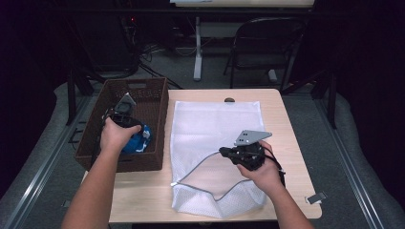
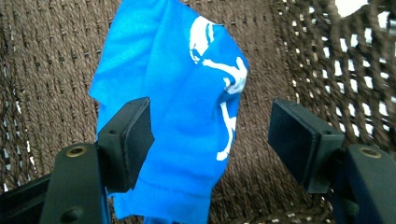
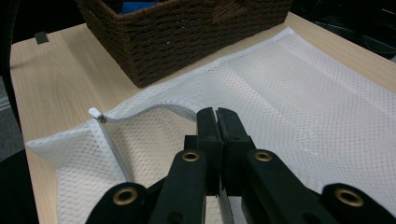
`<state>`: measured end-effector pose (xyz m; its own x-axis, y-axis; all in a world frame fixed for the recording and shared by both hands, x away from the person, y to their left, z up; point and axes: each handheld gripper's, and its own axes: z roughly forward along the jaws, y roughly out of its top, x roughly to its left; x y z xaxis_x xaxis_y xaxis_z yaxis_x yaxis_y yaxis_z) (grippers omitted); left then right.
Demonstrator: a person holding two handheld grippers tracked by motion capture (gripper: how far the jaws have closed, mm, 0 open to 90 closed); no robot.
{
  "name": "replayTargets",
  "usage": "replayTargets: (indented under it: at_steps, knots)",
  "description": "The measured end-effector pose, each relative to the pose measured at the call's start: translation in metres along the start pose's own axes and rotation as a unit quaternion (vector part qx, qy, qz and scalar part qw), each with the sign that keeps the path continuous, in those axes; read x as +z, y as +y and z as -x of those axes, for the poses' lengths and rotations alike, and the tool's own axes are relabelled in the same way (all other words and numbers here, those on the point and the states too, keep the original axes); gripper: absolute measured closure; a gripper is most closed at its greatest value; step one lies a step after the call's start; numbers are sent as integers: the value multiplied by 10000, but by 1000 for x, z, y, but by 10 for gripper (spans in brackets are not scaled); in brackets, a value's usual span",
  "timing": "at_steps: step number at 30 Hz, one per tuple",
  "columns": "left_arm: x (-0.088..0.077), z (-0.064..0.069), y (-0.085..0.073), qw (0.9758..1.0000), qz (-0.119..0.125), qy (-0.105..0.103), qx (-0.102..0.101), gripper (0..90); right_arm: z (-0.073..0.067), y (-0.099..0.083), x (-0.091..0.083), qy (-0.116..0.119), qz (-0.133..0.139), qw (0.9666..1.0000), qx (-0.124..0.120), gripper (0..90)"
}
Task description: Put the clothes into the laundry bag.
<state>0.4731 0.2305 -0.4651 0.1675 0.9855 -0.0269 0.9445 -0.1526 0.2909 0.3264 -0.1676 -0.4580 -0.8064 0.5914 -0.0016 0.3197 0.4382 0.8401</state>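
A blue cloth with white print [image 2: 177,93] lies in the brown woven basket [image 1: 143,88] at the table's left. My left gripper [image 2: 210,121] hangs over the cloth inside the basket [image 2: 46,70], open, with the cloth between its pads; the left pad is at the cloth's edge. From above, the hand covers most of this gripper [image 1: 128,125], and the cloth [image 1: 139,140] shows beside it. A white mesh bag [image 1: 215,119] lies flat on the table. My right gripper [image 3: 217,116] is shut on the bag's zip edge and holds the mouth [image 3: 140,114] lifted open towards the basket [image 3: 187,32].
The wooden table [image 1: 143,200] has bare strips at its front left and along its right side. A small dark thing [image 1: 229,100] sits at the far edge. A folding chair [image 1: 267,43] and a white desk leg [image 1: 197,52] stand beyond the table.
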Motion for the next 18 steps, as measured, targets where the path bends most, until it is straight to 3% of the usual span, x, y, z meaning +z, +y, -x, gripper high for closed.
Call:
replayTargets:
  at_steps: [4,18]
  knots:
    - [8,0,3,10000,-33,76,-45,303,0,0,0,3,-7,10000,-28,888]
    - [23,-7,8,9996,-226,28,-155,307,0,-1,1,22,-16,10000,1,888]
